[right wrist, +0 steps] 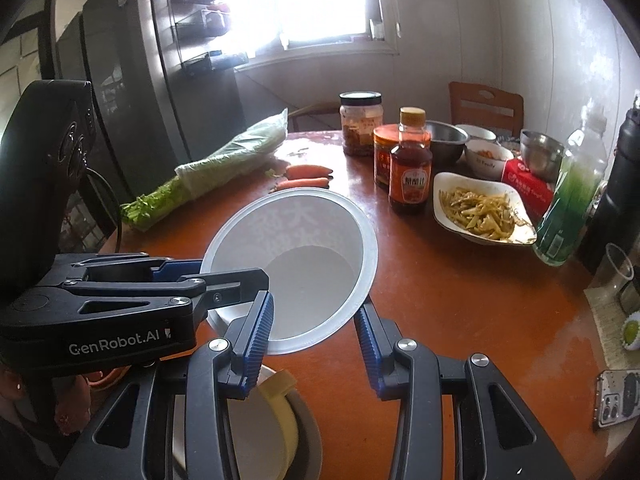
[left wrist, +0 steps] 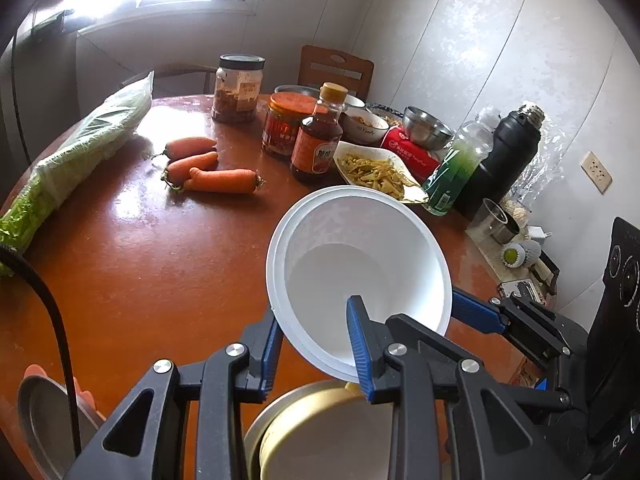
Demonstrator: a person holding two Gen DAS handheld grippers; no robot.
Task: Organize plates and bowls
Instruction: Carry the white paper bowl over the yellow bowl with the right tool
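A white plastic bowl [left wrist: 360,264] [right wrist: 296,264] hangs tilted above the orange-brown table [left wrist: 160,264], its doubled rim suggesting nested bowls. My left gripper [left wrist: 316,320] is shut on its near rim wall, one blue pad inside and one outside. My right gripper [right wrist: 314,312] pinches the opposite side of the rim the same way. Each gripper shows in the other's view, the right gripper [left wrist: 460,310] at the bowl's right edge and the left gripper [right wrist: 192,270] at its left edge. Below the bowl a yellow-rimmed bowl [left wrist: 320,420] [right wrist: 280,412] sits inside a metal bowl [left wrist: 254,436].
Carrots [left wrist: 208,168] and bagged greens [left wrist: 80,148] lie at the left. Jars, a sauce bottle [left wrist: 320,136], a dish of vegetable strips [left wrist: 380,172], steel bowls [left wrist: 426,128], a green bottle [left wrist: 456,172] and a black flask [left wrist: 504,156] crowd the far right. A phone [right wrist: 618,398] lies near the table's edge.
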